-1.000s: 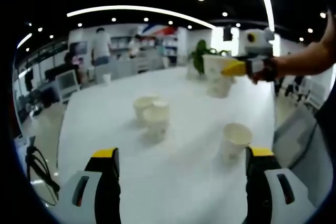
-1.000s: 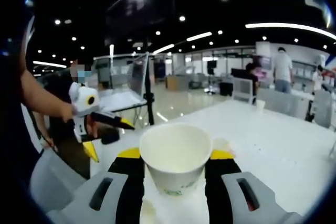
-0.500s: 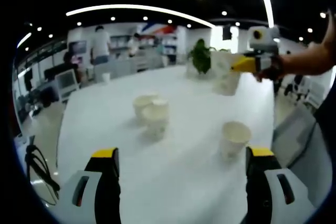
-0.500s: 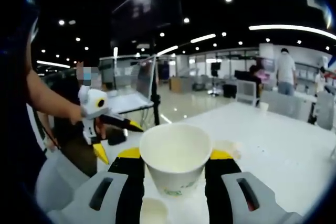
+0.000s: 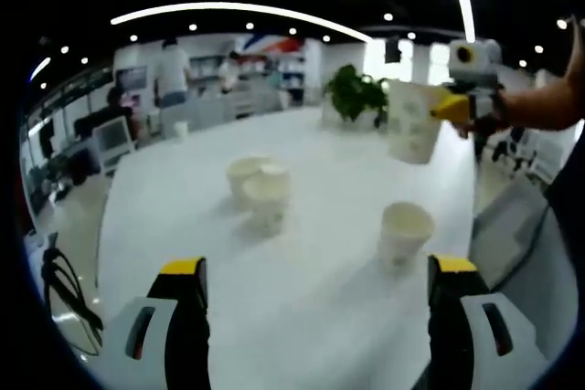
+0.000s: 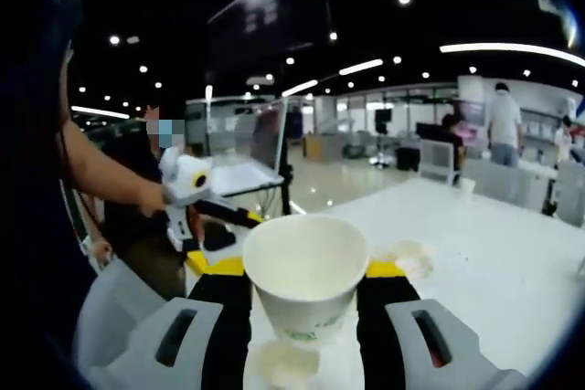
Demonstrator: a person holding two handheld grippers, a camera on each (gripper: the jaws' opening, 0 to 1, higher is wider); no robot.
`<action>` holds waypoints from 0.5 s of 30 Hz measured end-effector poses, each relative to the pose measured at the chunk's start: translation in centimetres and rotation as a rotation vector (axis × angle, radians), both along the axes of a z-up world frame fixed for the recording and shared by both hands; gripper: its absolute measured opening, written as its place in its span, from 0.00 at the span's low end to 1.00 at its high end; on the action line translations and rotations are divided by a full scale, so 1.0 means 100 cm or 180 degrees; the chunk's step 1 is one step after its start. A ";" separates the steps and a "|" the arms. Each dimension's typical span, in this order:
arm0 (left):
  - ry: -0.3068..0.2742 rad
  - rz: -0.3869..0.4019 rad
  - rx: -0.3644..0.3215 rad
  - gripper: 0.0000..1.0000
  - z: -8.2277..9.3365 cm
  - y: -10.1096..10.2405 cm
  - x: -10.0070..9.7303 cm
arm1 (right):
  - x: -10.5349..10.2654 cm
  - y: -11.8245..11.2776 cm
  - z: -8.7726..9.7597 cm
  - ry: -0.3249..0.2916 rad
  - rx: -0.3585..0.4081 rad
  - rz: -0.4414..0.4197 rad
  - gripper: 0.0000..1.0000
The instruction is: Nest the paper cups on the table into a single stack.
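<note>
Above the white table my right gripper is shut on a white paper cup, held upright in the air. In the right gripper view that cup sits between the jaws of my right gripper. Under it lies another paper cup, the single cup standing near the table's right edge. Two more cups stand touching at the table's middle. My left gripper is low over the near table, jaws wide open with nothing between them. Seen from the right, the left gripper hangs beside the table.
A potted plant stands at the table's far end. The table's right edge runs close to the single cup. People and desks with a monitor are behind. A screen on a stand is on the floor beyond.
My right gripper has carried its cup sideways over the table; the single cup now lies directly beneath it in the right gripper view. The left gripper stays open and almost still.
</note>
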State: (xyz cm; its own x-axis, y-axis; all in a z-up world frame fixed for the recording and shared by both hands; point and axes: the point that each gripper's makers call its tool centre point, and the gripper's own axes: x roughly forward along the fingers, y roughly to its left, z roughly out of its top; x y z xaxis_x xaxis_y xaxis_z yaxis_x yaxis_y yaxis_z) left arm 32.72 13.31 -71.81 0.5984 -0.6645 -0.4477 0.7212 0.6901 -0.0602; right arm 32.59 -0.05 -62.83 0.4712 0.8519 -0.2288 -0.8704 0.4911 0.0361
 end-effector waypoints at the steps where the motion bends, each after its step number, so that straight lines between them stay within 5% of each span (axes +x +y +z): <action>1: 0.0008 -0.0005 0.0009 1.00 0.000 -0.001 -0.001 | -0.001 0.000 0.001 -0.0001 0.0004 0.0003 0.42; 15: 0.0131 0.0062 0.0042 1.00 -0.009 0.005 -0.008 | -0.018 0.007 0.005 -0.0060 -0.0059 0.0081 0.42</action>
State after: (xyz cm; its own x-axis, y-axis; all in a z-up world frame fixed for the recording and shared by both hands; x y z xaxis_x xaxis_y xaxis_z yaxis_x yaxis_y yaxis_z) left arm 31.90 13.83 -72.66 0.5919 -0.6468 -0.4809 0.7048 0.7049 -0.0805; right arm 30.81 0.67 -62.34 0.4538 0.8593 -0.2358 -0.8830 0.4693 0.0107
